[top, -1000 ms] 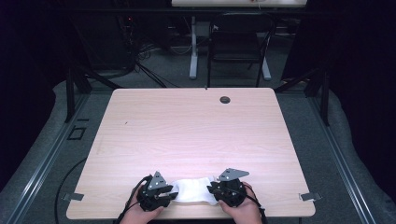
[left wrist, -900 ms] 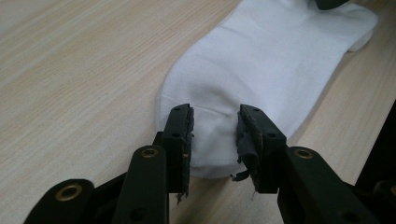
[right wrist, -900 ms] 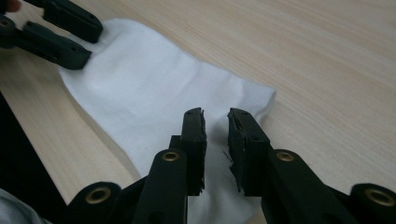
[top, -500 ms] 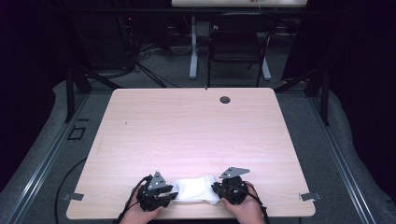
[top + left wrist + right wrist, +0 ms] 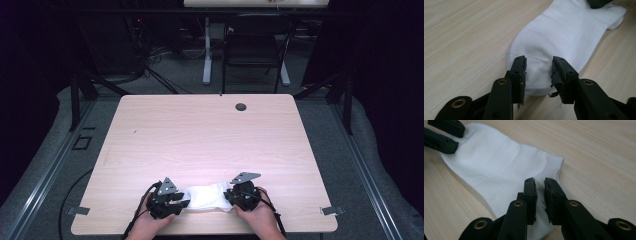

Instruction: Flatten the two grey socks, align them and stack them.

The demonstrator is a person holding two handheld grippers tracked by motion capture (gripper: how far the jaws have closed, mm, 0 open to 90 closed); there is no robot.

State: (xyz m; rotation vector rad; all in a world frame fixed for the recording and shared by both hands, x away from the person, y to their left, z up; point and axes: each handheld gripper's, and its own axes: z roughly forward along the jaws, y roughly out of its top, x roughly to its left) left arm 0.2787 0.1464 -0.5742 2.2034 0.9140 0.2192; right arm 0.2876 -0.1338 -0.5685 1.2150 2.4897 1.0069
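Two black tools bracket a white cotton sock (image 5: 207, 196) lying flat at the near edge of the pale wooden surface (image 5: 210, 135). Left tool (image 5: 538, 72) stands apart over one end; right tool (image 5: 539, 195), nearly together, has just widened. Either could snag only the top layer and bunch it.

Black tongs (image 5: 538, 72), brass rivets, frayed pads (image 5: 557, 75)

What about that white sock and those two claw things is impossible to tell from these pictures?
- High view: the ends of the sock sit under the left gripper and right gripper.
- Left gripper view: the sock's far end is cut by the top edge.
- Right gripper view: whether the fingers pinch cloth is unclear.
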